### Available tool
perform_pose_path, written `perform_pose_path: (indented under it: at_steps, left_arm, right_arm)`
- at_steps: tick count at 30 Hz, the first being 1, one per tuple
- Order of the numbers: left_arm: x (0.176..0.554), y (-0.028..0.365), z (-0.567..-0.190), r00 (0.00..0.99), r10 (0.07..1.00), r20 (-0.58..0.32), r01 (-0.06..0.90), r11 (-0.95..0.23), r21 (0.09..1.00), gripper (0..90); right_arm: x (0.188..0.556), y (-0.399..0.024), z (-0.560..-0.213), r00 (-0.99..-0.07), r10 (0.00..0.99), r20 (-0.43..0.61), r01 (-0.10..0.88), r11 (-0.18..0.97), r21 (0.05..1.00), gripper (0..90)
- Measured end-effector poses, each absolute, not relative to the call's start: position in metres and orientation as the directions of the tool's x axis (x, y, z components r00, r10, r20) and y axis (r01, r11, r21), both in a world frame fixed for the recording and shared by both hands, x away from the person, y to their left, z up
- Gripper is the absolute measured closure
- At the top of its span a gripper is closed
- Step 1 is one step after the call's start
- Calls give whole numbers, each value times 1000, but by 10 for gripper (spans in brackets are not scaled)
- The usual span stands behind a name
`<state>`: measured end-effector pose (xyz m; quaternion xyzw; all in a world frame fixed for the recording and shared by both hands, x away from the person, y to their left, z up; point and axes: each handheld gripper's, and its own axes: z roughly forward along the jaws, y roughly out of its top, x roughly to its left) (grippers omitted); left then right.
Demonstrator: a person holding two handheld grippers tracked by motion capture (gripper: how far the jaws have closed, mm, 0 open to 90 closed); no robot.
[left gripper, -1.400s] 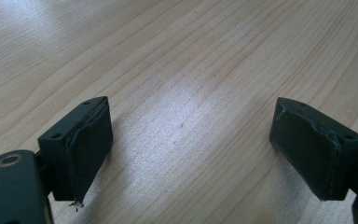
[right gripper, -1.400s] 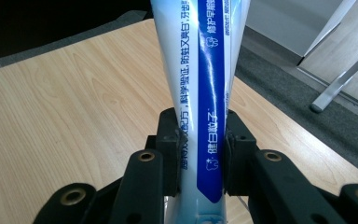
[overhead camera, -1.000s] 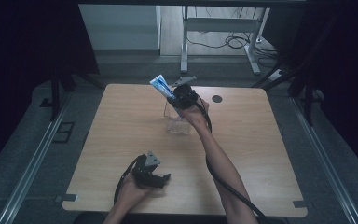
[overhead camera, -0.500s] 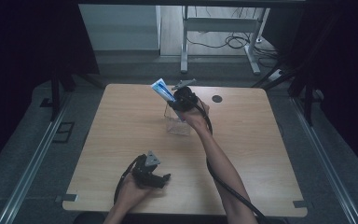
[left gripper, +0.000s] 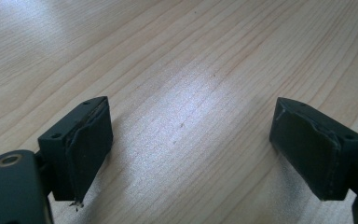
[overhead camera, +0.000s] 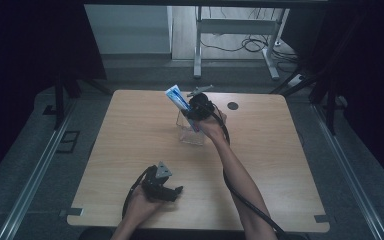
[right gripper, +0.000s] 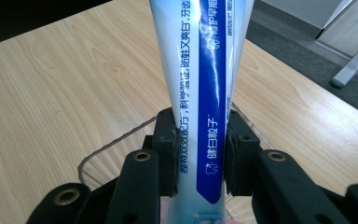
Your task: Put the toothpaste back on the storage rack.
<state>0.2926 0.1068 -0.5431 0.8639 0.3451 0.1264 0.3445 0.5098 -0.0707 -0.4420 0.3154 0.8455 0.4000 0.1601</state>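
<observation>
A blue and white toothpaste tube point(overhead camera: 176, 100) point(right gripper: 200, 84) stands tilted, its lower end inside a clear plastic container point(overhead camera: 194, 136) point(right gripper: 103, 153) at the table's far middle. My right gripper point(overhead camera: 190, 115) point(right gripper: 200, 140) is shut on the tube's lower part, with both pads point(right gripper: 168, 140) against its sides. Its jaws have just been opening a little, and the tube is still between them. My left gripper point(overhead camera: 176, 191) point(left gripper: 191, 149) rests on the wood near the front edge, open, with bare table between its pads point(left gripper: 88, 144).
The wooden table point(overhead camera: 130, 130) has a small dark round disc point(overhead camera: 233, 105) at the far right. Beyond the far edge are a metal table frame point(overhead camera: 240, 30) and cables on the floor. Metal rails point(overhead camera: 35, 170) run along both sides.
The right gripper and the tube have shifted only slightly over the container. The left gripper has stayed put.
</observation>
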Motion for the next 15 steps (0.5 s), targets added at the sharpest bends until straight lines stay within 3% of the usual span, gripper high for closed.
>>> perform_pose_path:
  at_steps: [15]
  left_arm:
    - [293, 107, -543, 730, 683, -20, 509, -524, 683, 132]
  right_arm:
    - [508, -76, -448, -761, 649, 2, 434, 507, 745, 680]
